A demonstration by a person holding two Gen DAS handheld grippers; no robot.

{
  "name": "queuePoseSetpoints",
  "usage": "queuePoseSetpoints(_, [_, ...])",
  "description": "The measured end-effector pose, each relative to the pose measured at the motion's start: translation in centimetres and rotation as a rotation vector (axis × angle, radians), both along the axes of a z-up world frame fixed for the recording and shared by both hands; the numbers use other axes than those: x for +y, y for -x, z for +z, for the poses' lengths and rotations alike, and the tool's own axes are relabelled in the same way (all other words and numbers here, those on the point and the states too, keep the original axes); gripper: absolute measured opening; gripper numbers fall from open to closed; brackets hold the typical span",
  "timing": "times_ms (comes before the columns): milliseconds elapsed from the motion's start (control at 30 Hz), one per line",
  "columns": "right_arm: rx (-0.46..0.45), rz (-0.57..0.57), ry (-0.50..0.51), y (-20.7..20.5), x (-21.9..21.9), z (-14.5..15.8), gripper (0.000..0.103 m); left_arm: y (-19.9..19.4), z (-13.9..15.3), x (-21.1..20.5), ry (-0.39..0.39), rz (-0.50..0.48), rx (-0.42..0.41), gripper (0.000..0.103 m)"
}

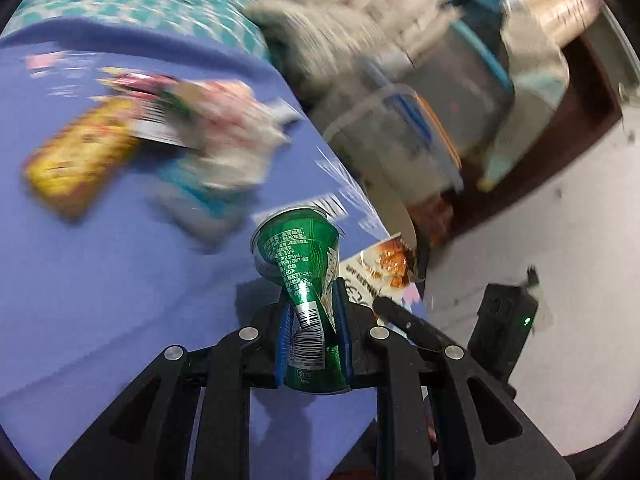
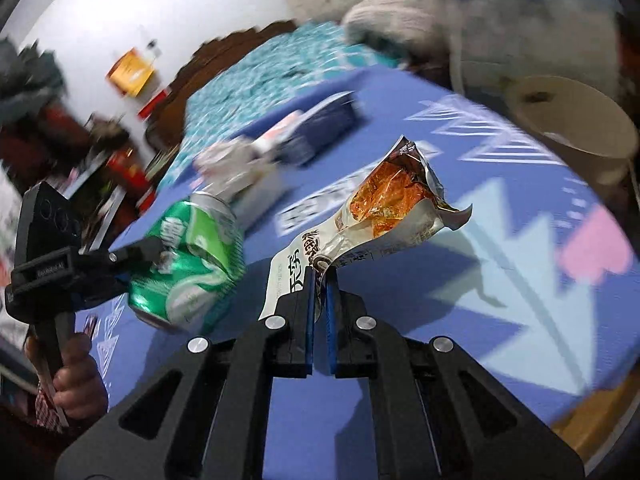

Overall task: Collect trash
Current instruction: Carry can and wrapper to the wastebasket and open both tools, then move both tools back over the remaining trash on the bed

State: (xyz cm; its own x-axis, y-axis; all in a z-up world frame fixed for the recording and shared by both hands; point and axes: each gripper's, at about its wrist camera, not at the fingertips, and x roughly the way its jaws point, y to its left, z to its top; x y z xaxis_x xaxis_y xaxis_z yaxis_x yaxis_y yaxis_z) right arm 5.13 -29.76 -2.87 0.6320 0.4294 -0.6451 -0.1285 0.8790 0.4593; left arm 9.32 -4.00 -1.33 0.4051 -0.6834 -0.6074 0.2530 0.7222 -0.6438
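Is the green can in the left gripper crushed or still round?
Crushed. The can is pinched flat between the left gripper's blue pads, flaring toward its top rim; the right wrist view shows its dented, creased side.

The blue patterned mat (image 2: 500, 280) covers the surface, printed with pale arrow shapes and a pink block near its right edge. Beyond the mat's far edge lies a teal-and-white checked bedspread (image 2: 256, 80), with a grey-white bundle of fabric (image 1: 316, 28) beside it. Off the mat's right edge stand clear plastic storage boxes with blue handles (image 1: 404, 120) on a pale floor (image 1: 560, 248); a dark wooden headboard (image 2: 236, 46) backs the bedspread.
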Motion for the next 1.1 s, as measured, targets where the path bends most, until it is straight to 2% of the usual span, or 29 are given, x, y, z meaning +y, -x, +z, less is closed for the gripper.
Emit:
queuePoseSetpoints(200, [-0.008,-0.106,-0.043,-0.2,-6.1,-1.1,0.007,-4.8,-0.2,-7.8,-0.086,-0.130,0.009,0.018])
queuePoseSetpoints(367, [-0.018,-0.213,-0.085,-1.8,-11.8,-1.3,0.007,-8.8,0.8,-14.0,-0.117,-0.228,-0.009,0.018])
queuePoseSetpoints(467, [-0.025,-0.279,-0.075,-3.8,-15.3,-0.8,0.007,-12.0,1.2,-19.1,-0.130,-0.295,-0.023,0.018])
queuePoseSetpoints(633, [0.016,-0.349,-0.027,-8.4,-21.3,-1.5,0.007,-17.0,1.5,-27.0,-0.171,-0.364,-0.044,0.018])
queuePoseSetpoints(800, [0.058,-0.362,0.034,-11.6,-23.6,-2.5,0.010,-21.0,0.8,-34.1,-0.278,-0.399,-0.077,0.018])
queuePoseSetpoints(867, [0.081,-0.358,0.041,-12.4,-23.9,-2.9,0.010,-22.2,0.0,-35.7,-0.326,-0.380,-0.057,0.038])
queuePoseSetpoints(900, [0.088,-0.360,0.035,-12.6,-24.1,-3.1,0.010,-22.5,-0.2,-35.9,-0.336,-0.368,-0.056,0.053])
queuePoseSetpoints(1000, [0.079,-0.372,0.022,-12.2,-24.3,-3.3,0.010,-22.6,-0.3,-36.8,-0.383,-0.366,-0.084,0.055])
queuePoseSetpoints(1100, [0.069,-0.385,-0.007,-10.8,-24.4,-3.4,0.010,-21.5,0.4,-35.6,-0.363,-0.372,-0.093,0.055])
